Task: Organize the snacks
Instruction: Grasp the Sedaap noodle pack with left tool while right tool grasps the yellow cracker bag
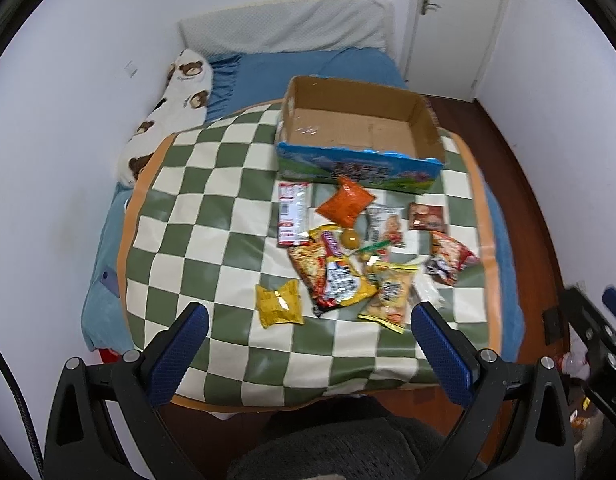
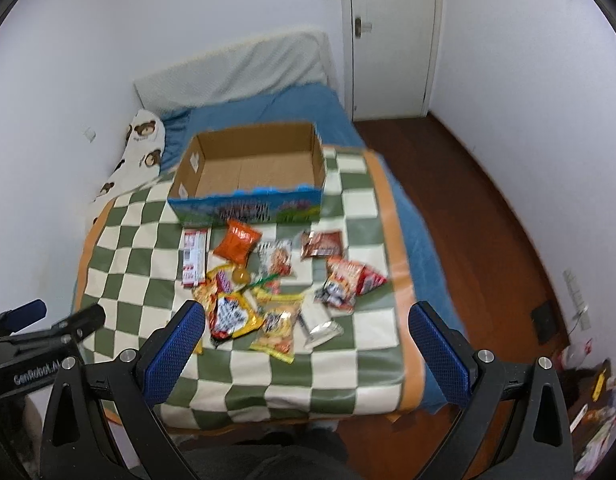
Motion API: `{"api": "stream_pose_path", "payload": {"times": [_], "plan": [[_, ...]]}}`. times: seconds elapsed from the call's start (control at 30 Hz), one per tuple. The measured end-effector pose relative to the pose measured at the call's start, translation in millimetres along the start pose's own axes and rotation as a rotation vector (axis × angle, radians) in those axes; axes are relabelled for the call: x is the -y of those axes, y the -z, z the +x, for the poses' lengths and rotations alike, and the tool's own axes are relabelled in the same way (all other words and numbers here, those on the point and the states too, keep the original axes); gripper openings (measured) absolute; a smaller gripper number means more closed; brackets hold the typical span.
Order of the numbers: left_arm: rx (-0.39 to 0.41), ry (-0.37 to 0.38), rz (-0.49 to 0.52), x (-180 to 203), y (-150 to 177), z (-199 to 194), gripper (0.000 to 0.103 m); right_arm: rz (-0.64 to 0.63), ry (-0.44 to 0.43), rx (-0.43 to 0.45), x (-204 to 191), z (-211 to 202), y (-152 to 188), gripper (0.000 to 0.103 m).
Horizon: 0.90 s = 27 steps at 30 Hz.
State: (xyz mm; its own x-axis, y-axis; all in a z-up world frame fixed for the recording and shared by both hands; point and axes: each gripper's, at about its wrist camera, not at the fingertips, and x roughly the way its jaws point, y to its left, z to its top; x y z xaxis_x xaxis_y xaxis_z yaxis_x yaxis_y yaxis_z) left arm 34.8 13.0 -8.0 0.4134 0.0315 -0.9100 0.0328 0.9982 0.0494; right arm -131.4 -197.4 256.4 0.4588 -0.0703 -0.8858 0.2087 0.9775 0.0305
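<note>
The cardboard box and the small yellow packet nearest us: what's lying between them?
Only bare checkered cloth directly; the snack pile sits just right, seen from the left wrist view.

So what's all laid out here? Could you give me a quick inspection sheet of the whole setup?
Surface: checkered mat on a bed with a blue sheet.
Job's things: open cardboard box, empty; snack packets loose before it, among them an orange packet and a yellow packet.
Clutter: bear pillow by the wall; odds and ends on the floor.
Claws: left claw and right claw both open, holding nothing.
Cables: black cable at the left claw.
Surroundings: white walls, door, wooden floor.
</note>
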Motion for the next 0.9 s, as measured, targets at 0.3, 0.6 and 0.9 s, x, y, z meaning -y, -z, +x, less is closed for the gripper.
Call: {"api": "stream_pose_path", "payload": {"times": [0.3, 0.6, 0.9], "plan": [[-0.218, -0.050, -0.087, -40.6, -3.4, 122.5, 0.103, 0.081, -0.062, -0.256, 3.4, 131.5, 25.6, 0.103], [-0.494, 0.093, -0.209, -33.7, -22.9, 267.0, 0.103, 0.160, -0.113, -0.405, -4.5, 265.6, 45.3, 0.078], [-0.654, 0.125, -0.194, 7.2, -27.6, 380.3, 0.086, 0.286, -0.156, -0.497, -10.5, 343.8, 54.9, 0.076]]}}
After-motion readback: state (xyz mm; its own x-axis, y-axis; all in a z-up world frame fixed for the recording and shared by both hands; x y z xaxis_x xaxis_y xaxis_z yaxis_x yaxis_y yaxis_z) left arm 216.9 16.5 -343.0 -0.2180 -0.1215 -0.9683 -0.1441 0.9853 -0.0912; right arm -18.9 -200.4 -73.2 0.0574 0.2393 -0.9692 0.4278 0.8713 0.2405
